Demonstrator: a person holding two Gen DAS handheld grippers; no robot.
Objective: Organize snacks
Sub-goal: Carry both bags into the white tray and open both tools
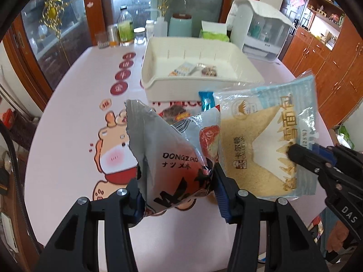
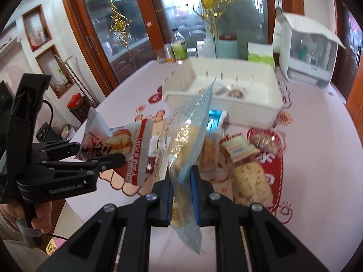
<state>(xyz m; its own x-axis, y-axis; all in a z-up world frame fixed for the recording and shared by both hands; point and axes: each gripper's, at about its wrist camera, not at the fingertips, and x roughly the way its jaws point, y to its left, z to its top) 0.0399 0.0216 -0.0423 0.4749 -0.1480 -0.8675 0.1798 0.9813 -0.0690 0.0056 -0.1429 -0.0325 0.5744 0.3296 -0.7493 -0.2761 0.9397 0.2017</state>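
My left gripper [image 1: 178,181] is shut on a grey and red snack bag [image 1: 177,156] and holds it above the pink table. In the right wrist view the same left gripper [image 2: 102,154] clamps that bag [image 2: 122,145] at the left. My right gripper [image 2: 181,174] is shut on a light blue bread packet [image 2: 188,133], also lifted; from the left wrist its tips [image 1: 291,153] pinch the packet [image 1: 261,136]. Beyond both stands a white tray [image 1: 204,83] [image 2: 249,108] with a few small snacks inside. Several loose snacks [image 2: 249,181] lie on the table in front of the tray.
Bottles and jars [image 1: 124,29], a teal canister [image 1: 180,26], a green tissue pack [image 1: 214,34] and a white lidded cabinet [image 1: 261,29] line the table's far end. Glass doors stand behind, wooden cupboards [image 1: 329,68] to the right. A person's hand [image 2: 38,217] holds the left gripper's handle.
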